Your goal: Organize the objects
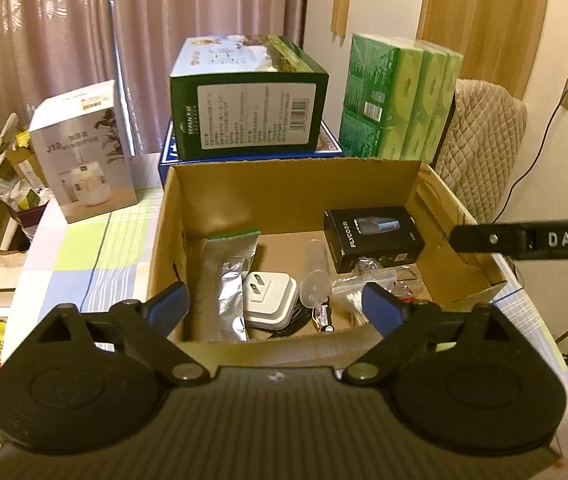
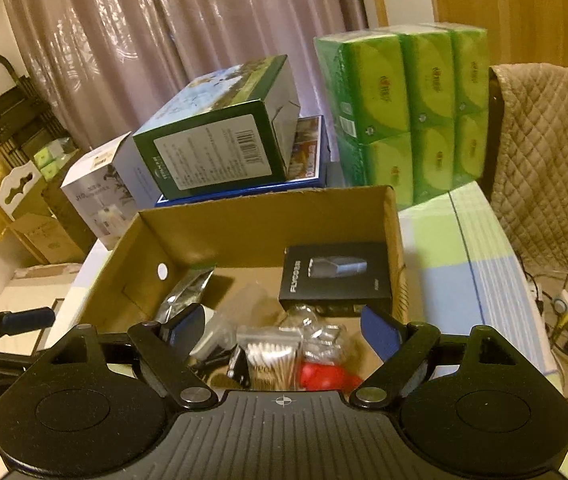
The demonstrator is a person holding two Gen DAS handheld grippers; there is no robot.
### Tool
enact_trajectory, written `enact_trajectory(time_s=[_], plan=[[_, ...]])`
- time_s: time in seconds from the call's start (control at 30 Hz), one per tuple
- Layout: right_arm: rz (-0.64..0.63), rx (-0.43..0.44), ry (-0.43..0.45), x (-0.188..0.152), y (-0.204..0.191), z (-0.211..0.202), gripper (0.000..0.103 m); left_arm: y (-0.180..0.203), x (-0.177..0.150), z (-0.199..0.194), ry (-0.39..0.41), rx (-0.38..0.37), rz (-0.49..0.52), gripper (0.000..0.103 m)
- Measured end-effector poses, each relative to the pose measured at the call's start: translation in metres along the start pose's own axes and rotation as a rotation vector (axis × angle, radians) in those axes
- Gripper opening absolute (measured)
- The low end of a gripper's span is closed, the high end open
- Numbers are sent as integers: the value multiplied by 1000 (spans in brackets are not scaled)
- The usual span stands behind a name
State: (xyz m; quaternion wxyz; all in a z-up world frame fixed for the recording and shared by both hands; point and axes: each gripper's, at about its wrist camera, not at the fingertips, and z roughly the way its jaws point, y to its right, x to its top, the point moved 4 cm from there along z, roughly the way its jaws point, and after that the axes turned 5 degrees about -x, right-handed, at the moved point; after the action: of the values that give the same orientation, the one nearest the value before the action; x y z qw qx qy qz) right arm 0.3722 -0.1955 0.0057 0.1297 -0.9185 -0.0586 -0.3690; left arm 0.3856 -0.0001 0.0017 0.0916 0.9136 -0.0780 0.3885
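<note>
Both grippers, left [image 1: 276, 300] and right [image 2: 280, 324], gape wide and empty; small items already fill the cardboard box [image 1: 295, 176], bigger boxes at twelve o'clock remain outside.

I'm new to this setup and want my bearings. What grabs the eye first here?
The open brown cardboard box in the middle of the table, holding a black shaver carton, a white plug adapter and a silver foil pouch. Behind it, a dark green printed carton sits on a flat blue box, with bright green tissue packs to its right.
</note>
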Motion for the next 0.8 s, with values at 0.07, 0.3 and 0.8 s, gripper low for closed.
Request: enact_trajectory(time_s=[0.07,0.3,0.8], plan=[[-3,1,9,-4,-2,-13,82,2,-3,-12,10,10,-13,96],[-11,-7,36,-23,-6,-64,82,13,-14,-59,33,38,-44,102],[-24,-20,29,-84,-18,-170,82,49,-60,-179,89,37,-108,102]])
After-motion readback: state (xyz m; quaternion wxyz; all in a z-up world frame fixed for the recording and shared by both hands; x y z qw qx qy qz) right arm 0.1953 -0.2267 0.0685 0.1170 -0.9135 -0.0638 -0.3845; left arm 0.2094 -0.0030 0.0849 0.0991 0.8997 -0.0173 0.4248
